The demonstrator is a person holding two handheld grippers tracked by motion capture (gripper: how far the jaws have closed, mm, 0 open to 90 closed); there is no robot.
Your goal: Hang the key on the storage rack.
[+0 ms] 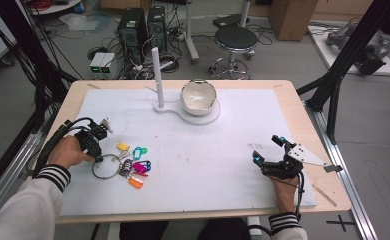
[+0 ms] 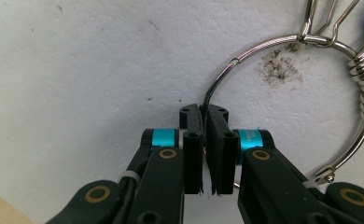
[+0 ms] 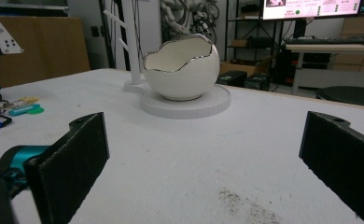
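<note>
A large metal key ring [image 1: 106, 167] lies on the white mat [image 1: 193, 145] at the left, with several coloured key tags [image 1: 135, 165] fanned to its right. My left gripper [image 1: 99, 156] is shut on the ring's wire at its near-left edge; the left gripper view shows the key ring [image 2: 264, 51] pinched between the pads, with my left gripper [image 2: 204, 116] pointing down at the mat. My right gripper [image 1: 268, 148] rests open at the right of the mat, nothing between its fingers [image 3: 73, 158]. A white egg-shaped bowl [image 1: 199, 96] sits on a round base with a white post [image 1: 156, 75].
The bowl [image 3: 182, 67] and its stand [image 3: 185, 105] stand at the far middle of the mat. The key tags [image 3: 12, 112] show at the far left in the right gripper view. A stool [image 1: 235, 40], computer towers and cables stand on the floor beyond the table.
</note>
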